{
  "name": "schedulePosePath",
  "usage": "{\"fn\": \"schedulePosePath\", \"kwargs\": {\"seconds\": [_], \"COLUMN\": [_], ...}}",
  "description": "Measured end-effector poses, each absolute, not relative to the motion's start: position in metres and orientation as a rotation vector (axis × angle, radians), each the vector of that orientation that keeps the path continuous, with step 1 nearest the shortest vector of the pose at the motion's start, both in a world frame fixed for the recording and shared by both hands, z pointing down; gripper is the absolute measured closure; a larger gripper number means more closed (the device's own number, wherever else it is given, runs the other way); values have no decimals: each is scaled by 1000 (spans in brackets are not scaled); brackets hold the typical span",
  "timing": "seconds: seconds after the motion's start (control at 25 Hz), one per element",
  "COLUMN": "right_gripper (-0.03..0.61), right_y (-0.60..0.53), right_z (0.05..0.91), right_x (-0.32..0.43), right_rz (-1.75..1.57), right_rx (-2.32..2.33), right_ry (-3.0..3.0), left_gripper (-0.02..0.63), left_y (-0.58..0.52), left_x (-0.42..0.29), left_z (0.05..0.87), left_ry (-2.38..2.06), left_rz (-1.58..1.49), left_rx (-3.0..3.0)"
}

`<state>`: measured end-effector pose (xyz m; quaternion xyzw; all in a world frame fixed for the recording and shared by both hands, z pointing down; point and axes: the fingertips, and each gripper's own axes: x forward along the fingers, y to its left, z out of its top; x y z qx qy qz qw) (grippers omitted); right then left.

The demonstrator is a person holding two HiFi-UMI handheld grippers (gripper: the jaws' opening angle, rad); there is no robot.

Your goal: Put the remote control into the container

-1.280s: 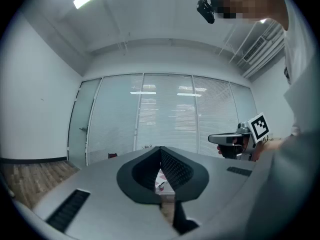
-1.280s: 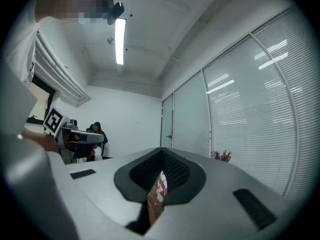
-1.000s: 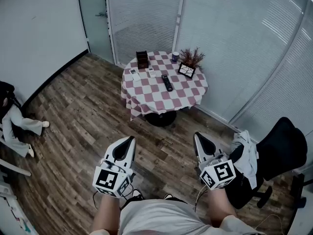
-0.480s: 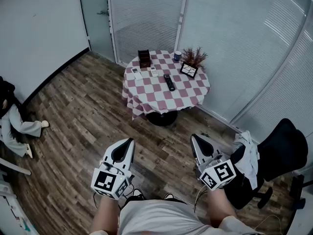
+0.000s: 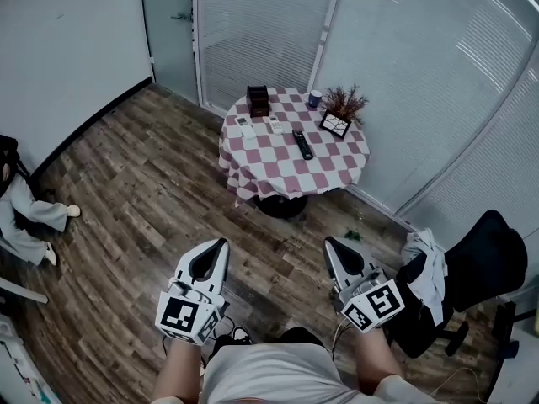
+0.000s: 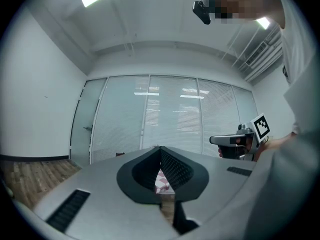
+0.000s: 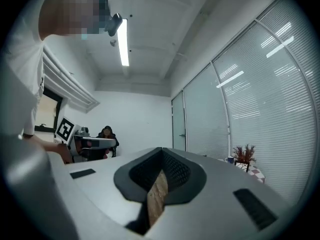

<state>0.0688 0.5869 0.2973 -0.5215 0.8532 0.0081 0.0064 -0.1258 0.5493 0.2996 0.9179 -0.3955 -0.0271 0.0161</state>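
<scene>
Showing only overhead: remote control, apparently on table; left tool, right tool clenched

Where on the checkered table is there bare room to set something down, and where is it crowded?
The near half of the table is bare, from the black remote to the front edge. The far side is crowded: the container, two white remotes, a cup, a plant and a picture frame.

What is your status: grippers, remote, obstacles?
Left gripper and right gripper shut, empty. Black remote control on checked table, untouched. Container at far edge. No obstacle seen.
</scene>
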Motion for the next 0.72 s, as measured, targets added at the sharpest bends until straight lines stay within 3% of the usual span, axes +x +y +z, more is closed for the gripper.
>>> {"fn": "schedulePosePath", "kwargs": {"seconds": [0.72], "right_gripper": [566], "right_y": [498], "right_z": [318], "right_x": [56], "right_rz": [-47], "right_rx": [-1661], "right_ry": [2688], "left_gripper": [604], "left_y": [478], "left_x": [-146], "left_z": [311], "left_ry": [-1208], "left_rz": [-32], "left_rx": [2844]}}
